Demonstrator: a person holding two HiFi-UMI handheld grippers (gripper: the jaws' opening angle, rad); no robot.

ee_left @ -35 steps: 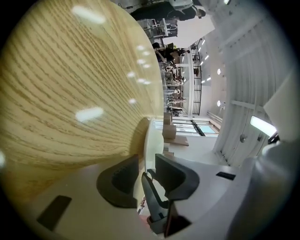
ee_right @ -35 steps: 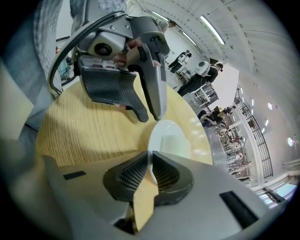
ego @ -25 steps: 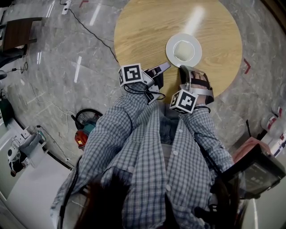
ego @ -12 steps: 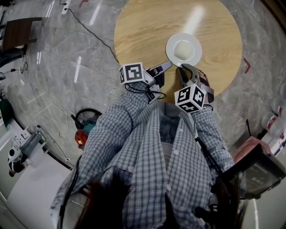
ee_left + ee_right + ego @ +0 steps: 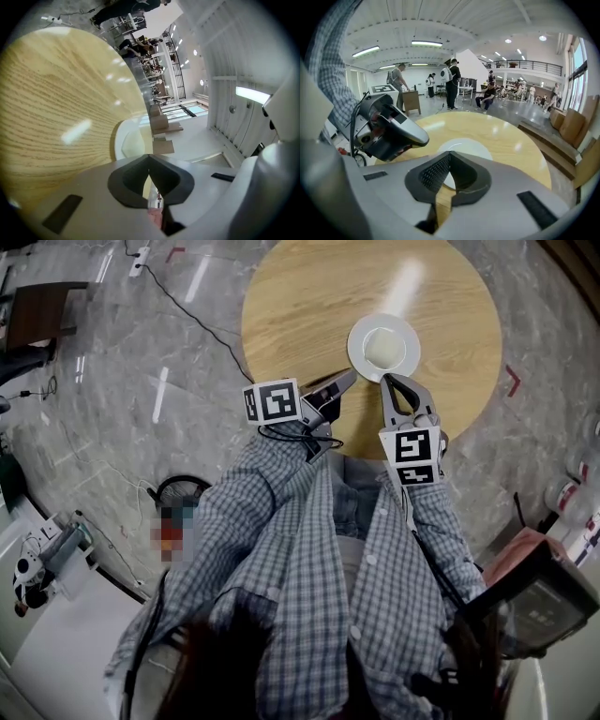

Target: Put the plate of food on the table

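plate [image 5: 384, 347] sitting by the worktop's [image 5: 300, 296] near edge | left gripper [image 5: 351, 377], right gripper [image 5: 385, 380] hovering just behind it, right looking nearer | both fingers [image 5: 431, 180] clenching on nothing

One wooden table [image 5: 300, 306], one white plate [image 5: 405, 341] — and two grippers: left gripper [image 5: 350, 377], right gripper [image 5: 386, 380]
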